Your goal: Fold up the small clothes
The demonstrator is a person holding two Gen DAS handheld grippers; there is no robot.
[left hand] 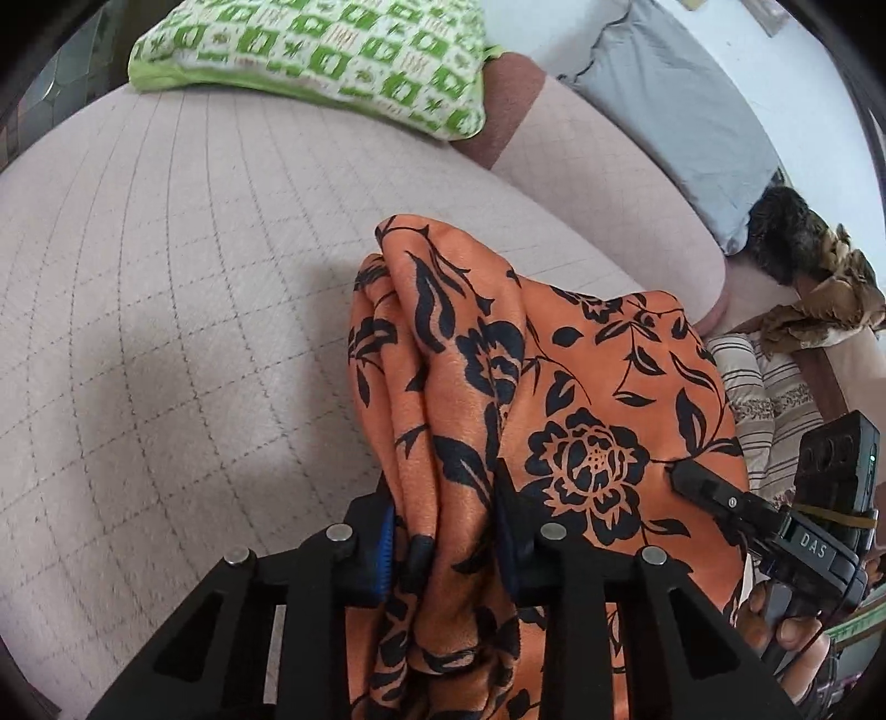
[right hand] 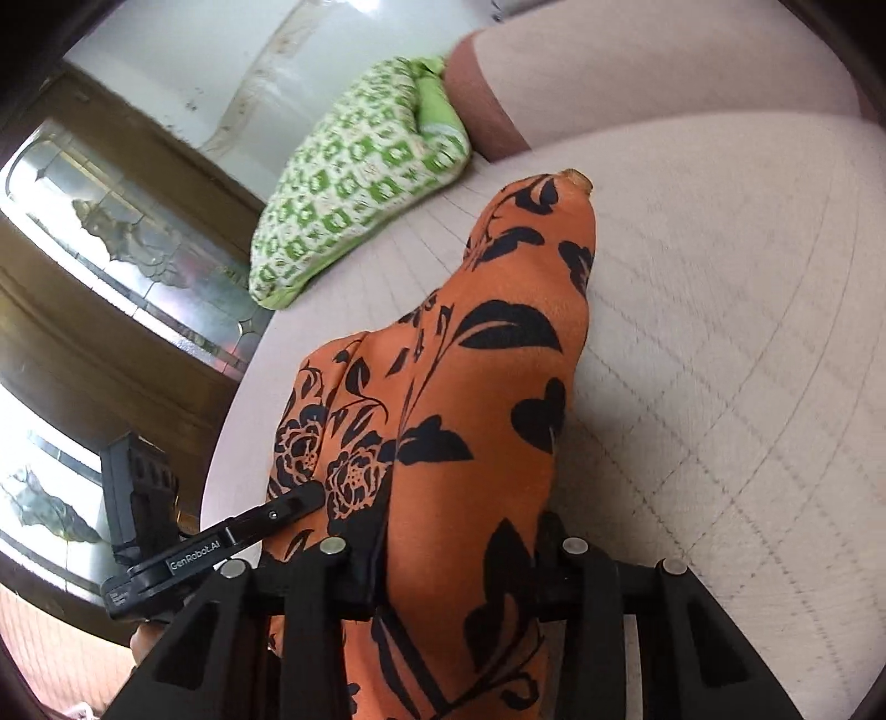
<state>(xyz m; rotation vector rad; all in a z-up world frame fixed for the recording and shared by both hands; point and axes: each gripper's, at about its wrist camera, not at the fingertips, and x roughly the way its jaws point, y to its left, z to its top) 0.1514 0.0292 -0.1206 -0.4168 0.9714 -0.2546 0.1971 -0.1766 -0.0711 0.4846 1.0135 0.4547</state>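
An orange cloth with a black flower print (left hand: 554,343) is bunched and lifted above the pale quilted bed (left hand: 166,277). My left gripper (left hand: 446,526) is shut on a gathered fold of it, and the blue pad on its left finger presses the fabric. My right gripper (left hand: 684,471) reaches in from the right, its tip against the same cloth. In the right wrist view the orange cloth (right hand: 487,360) rises in a long ridge from my right gripper (right hand: 462,548), which is shut on it. My left gripper (right hand: 307,493) touches the cloth at the left.
A green and white patterned pillow (left hand: 332,50) lies at the bed's far end, and a grey pillow (left hand: 675,111) leans at the back right. Striped and brown fabrics (left hand: 775,382) are heaped at the right. A wooden cabinet with glass panels (right hand: 111,221) stands beside the bed.
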